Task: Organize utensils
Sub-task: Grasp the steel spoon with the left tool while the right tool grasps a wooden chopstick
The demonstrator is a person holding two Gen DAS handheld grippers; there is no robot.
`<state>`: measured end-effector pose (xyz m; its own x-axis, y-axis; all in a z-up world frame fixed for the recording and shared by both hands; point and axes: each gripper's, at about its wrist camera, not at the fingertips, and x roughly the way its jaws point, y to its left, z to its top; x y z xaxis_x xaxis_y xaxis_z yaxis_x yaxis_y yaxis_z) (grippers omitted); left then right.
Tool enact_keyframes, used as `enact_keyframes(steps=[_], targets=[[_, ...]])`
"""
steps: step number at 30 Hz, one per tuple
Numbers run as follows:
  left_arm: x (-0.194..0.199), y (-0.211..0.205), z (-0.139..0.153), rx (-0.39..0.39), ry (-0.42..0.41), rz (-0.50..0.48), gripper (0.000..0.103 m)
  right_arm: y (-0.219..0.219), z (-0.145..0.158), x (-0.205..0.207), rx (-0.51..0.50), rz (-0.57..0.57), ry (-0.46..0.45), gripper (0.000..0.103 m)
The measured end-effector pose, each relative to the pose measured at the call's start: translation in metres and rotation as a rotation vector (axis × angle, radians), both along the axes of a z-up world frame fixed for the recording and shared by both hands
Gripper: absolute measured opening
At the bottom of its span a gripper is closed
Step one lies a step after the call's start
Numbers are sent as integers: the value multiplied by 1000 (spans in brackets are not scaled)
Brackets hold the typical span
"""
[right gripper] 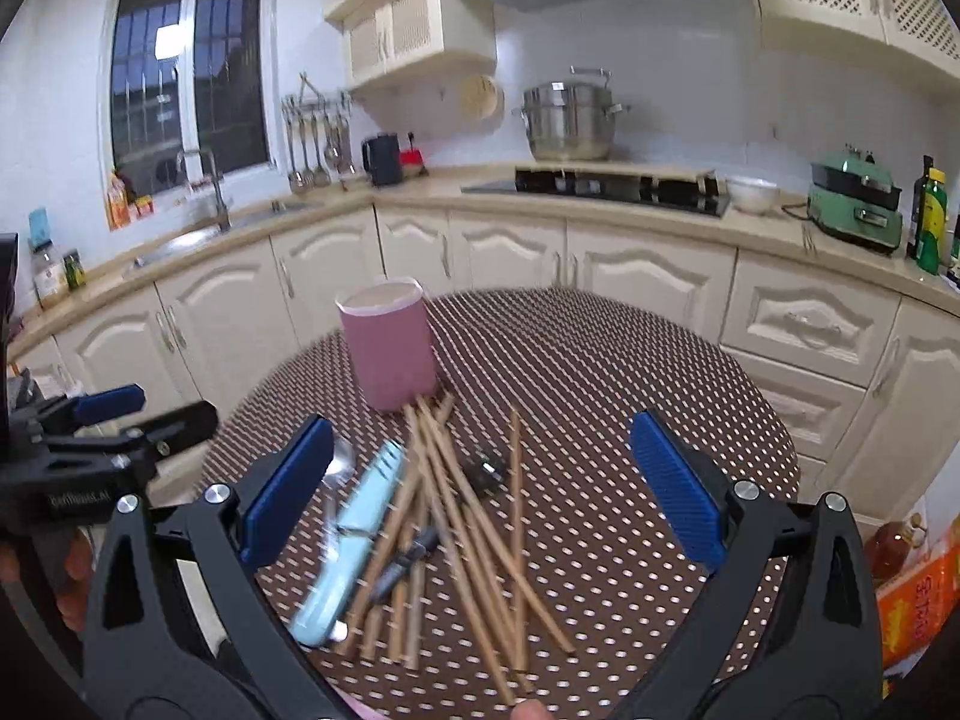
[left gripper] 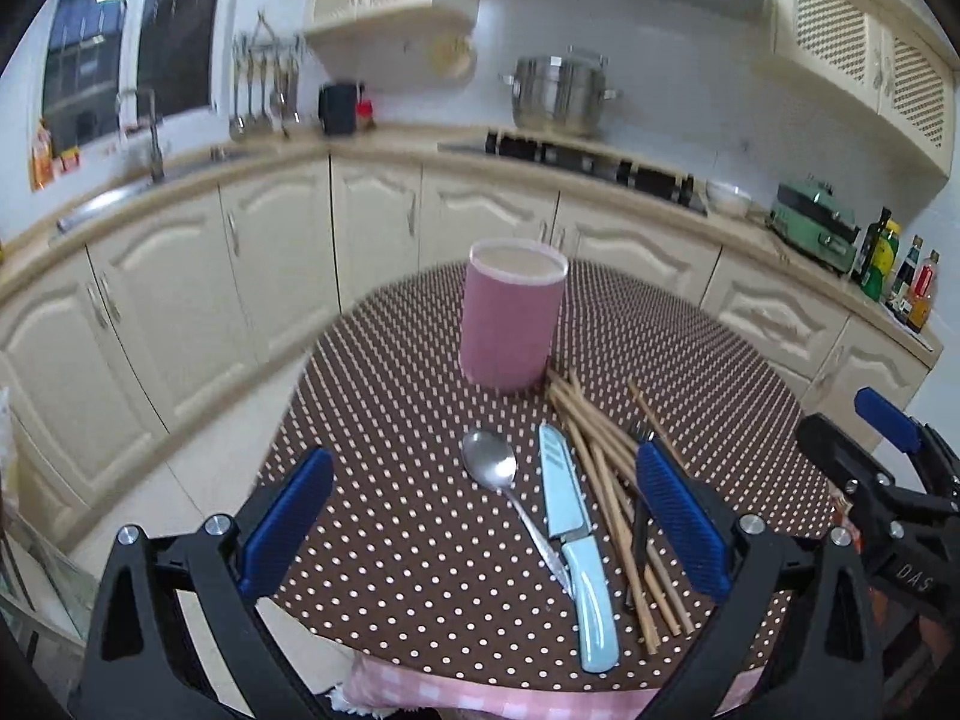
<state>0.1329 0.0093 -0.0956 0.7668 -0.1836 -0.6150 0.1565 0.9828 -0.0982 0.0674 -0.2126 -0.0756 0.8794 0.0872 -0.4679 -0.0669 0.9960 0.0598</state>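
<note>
- Covering a round table, a brown cloth with white dots is seen, with a pink checked cloth showing under its near edge.
- Two black grippers with blue pads are held above the near edge of the table; the left gripper is spread wide with nothing between its fingers, and the right gripper is likewise spread wide and empty.
- In the left wrist view the right gripper is seen at the right edge of the table; in the right wrist view the left gripper is seen off the left edge, with part of a hand behind it.
- A pink cup with a pale rim is stood upright near the middle of the table, toward the far edge from the other things.
- A loose pile of wooden chopsticks is laid on the table, the far ends fanned out just beside the base of the cup and the near ends reaching toward the near edge.
- A knife with a pale blue blade and handle is laid just left of the chopsticks, handle toward the near edge.
- A metal spoon is laid left of the knife, bowl toward the cup, its handle end touching the knife's handle.
- A dark fork is partly buried among the chopsticks.
</note>
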Motion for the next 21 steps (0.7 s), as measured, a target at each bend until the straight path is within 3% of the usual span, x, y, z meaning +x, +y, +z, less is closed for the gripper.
enact_keyframes(steps=[2,7,11,14,17,19,21], targets=[[12,2,-10,-3,46,1,99,-9,-11,7,-18,-4,40,96],[42,16,-34,-47,189,-1,99,-29,-32,23,-40,-11,149,77],[53,24,-47,-71,249,-10,95,-43,-43,28,-45,-22,204,63],[60,25,-55,-74,289,-24,75,-49,-51,31,-46,-13,237,61],[67,21,-64,-86,344,-64,68,-53,-58,40,-33,8,273,61],[73,9,-71,-46,387,-96,67,-51,-60,42,-38,19,293,60],[77,2,-74,-55,410,-104,67,-50,-61,46,-44,28,303,60]])
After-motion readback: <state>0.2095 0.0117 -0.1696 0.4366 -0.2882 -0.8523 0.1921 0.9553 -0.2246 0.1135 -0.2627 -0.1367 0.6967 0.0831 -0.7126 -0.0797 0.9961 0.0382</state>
